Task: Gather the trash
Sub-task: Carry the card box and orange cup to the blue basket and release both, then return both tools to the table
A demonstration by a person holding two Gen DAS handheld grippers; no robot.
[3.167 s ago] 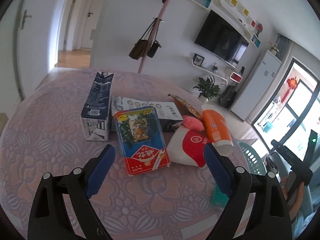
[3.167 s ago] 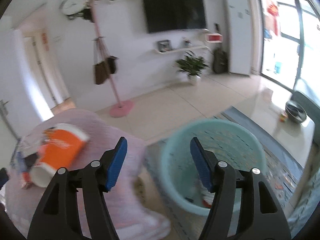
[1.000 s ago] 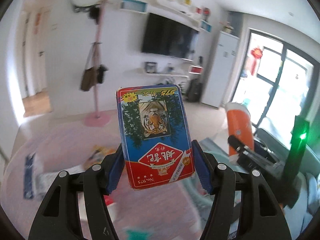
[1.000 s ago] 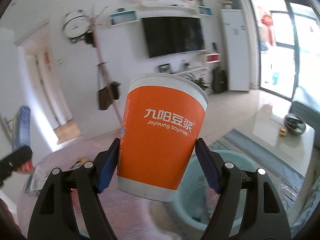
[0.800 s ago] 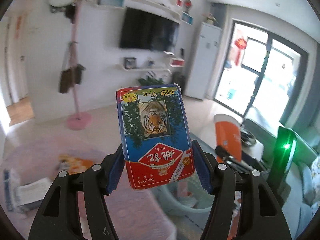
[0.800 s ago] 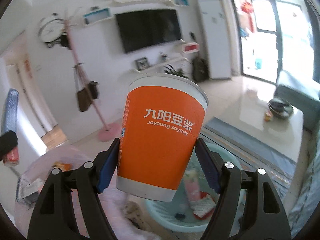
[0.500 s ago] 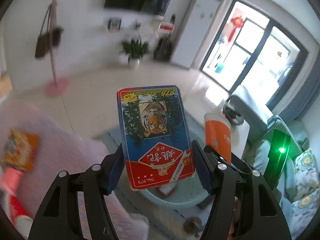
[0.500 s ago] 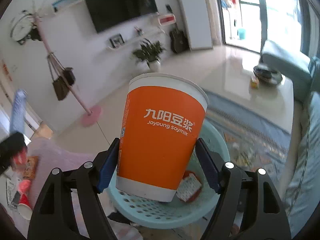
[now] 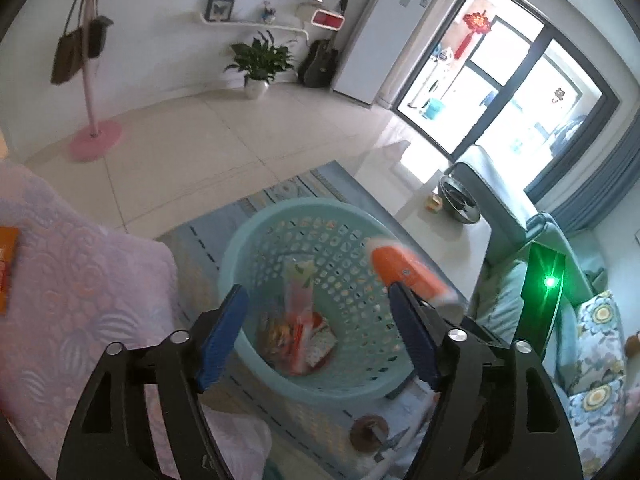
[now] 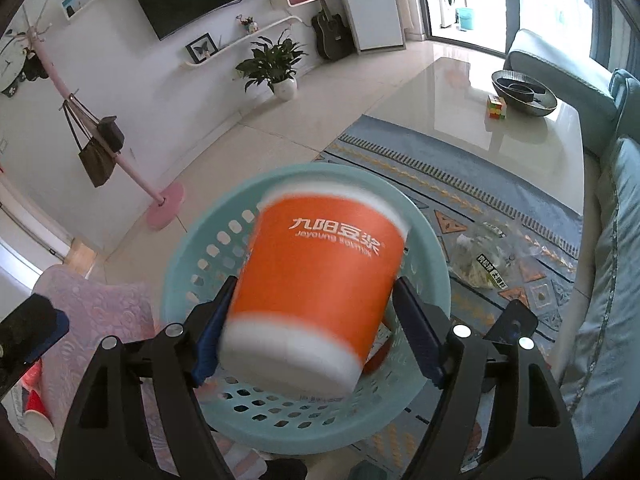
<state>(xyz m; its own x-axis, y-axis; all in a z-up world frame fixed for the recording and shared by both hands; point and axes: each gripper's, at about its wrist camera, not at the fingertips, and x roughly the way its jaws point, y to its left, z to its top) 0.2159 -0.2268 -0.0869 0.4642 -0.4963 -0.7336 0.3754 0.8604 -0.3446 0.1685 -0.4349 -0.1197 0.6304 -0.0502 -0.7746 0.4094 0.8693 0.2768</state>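
A teal plastic basket (image 9: 352, 376) stands on the floor rug and holds several wrappers (image 9: 304, 320). My left gripper (image 9: 320, 340) is open and empty above it. My right gripper (image 10: 316, 336) hangs over the same basket (image 10: 192, 248), its jaws spread a little wider than the orange soymilk cup (image 10: 320, 280). The cup is blurred and tilted between the pads, loose and dropping. The same cup (image 9: 408, 276) shows in the left wrist view at the basket's right rim, beside the right gripper's body.
The table with the pink lace cloth (image 9: 80, 288) is at the left, with an orange wrapper (image 9: 8, 268) and a red cup (image 10: 36, 412) on it. A glass coffee table (image 10: 480, 120), a sofa (image 10: 608, 240) and a clear bag (image 10: 484, 256) on the rug lie to the right.
The left gripper has opened and the tiger card box has gone from it. The right gripper has opened and the orange cup is slipping down towards the basket. Both grippers tilted down over the basket.
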